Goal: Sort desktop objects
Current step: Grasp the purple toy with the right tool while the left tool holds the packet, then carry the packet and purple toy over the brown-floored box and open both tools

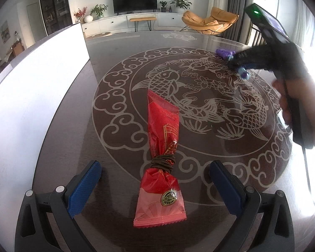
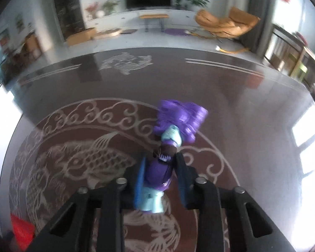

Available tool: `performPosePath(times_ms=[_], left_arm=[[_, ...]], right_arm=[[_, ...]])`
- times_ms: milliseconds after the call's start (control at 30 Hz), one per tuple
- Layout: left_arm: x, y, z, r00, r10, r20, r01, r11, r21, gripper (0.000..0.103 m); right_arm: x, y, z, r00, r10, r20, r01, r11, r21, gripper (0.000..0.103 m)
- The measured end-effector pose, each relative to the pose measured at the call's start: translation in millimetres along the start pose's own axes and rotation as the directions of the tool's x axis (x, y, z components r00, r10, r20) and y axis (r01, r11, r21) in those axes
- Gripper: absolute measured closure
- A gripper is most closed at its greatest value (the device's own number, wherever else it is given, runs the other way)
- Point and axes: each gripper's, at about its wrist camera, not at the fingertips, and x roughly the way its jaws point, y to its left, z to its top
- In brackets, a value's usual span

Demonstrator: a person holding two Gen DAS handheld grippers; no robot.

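A red snack packet, bound round its waist with a dark elastic band, lies lengthwise on the dark table. My left gripper is open, its blue pads on either side of the packet's near end, apart from it. My right gripper is shut on a purple and light-blue packet with a dark band round it and holds it above the table. In the left wrist view the right gripper is at the far right with the purple packet. A corner of the red packet shows at bottom left.
The round table has a glass top with a pale fish and cloud pattern. A tall white board stands along its left side. The person's hand holds the right gripper at the right edge. A living room lies beyond.
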Motion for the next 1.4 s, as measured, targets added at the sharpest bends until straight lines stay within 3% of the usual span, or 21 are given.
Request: performPosePath(times_ms=[167,267,367,467,567,633,667,700,733,767,833,967,1167,1267,1400], left_arm=[[0,-1,1,1.000,0.000,0.000,0.000,1.000,0.000,0.000],[0,0,0,1.000,-0.005,0.001,0.005,1.000,-0.001,0.000],[-3,0,-1,1.000,-0.019,-0.008,0.019,1.000,0.013,0.000],[-6,1,-2,0.997,-0.053,-0.049,0.057,0.996,0.067,0.000],[-7,4,-1,0.994,-0.058,-0.090,0.065,0.995,0.078,0.000],[-6,4,2,0.993,-0.057,-0.100,0.066,0.995,0.080,0.000],[-5,3,4,0.994,-0.055,-0.095,0.063,0.994,0.088,0.005],[-8,3,7,0.996,-0.063,-0.060,0.068,0.993,0.096,0.031],[-11,2,9,0.997,-0.067,-0.041,0.071,0.992,0.105,0.049],[-12,2,12,0.997,-0.067,-0.038,0.071,0.991,0.116,0.083],[-13,5,19,0.995,-0.077,-0.057,0.082,0.991,0.108,0.083],[-44,21,15,0.992,-0.128,0.012,0.127,0.991,0.051,0.083],[-137,72,3,0.967,-0.197,0.165,0.212,0.974,-0.084,0.083],[-186,118,4,0.959,-0.163,0.231,0.197,0.972,-0.129,0.083],[-218,194,9,0.973,-0.022,0.232,0.066,0.981,-0.184,0.083]], right_arm=[[-37,11,-57,0.994,0.111,-0.012,-0.112,0.986,-0.120,0.079],[-74,8,-112,0.984,0.177,-0.029,-0.180,0.971,-0.156,0.079],[-98,0,-151,0.978,0.201,-0.047,-0.206,0.968,-0.145,0.079],[-110,-12,-167,0.976,0.207,-0.062,-0.212,0.973,-0.091,0.076],[-106,-12,-158,0.974,0.211,-0.086,-0.218,0.973,-0.079,0.066],[-101,-4,-149,0.974,0.201,-0.103,-0.211,0.973,-0.097,0.053],[-99,1,-147,0.975,0.195,-0.111,-0.207,0.972,-0.113,0.052],[-101,4,-152,0.976,0.186,-0.116,-0.201,0.971,-0.129,0.055],[-99,9,-148,0.981,0.153,-0.122,-0.171,0.972,-0.160,0.076],[-98,11,-147,0.982,0.137,-0.127,-0.157,0.973,-0.167,0.081],[-104,9,-147,0.980,0.150,-0.132,-0.168,0.976,-0.140,0.082],[-135,1,-146,0.974,0.206,-0.094,-0.215,0.972,-0.096,0.082],[-194,40,-121,0.956,0.293,-0.034,-0.294,0.943,-0.156,0.082],[-221,89,-100,0.923,0.385,-0.001,-0.377,0.904,-0.203,0.082],[-240,183,-73,0.848,0.529,-0.009,-0.512,0.817,-0.266,0.082]])
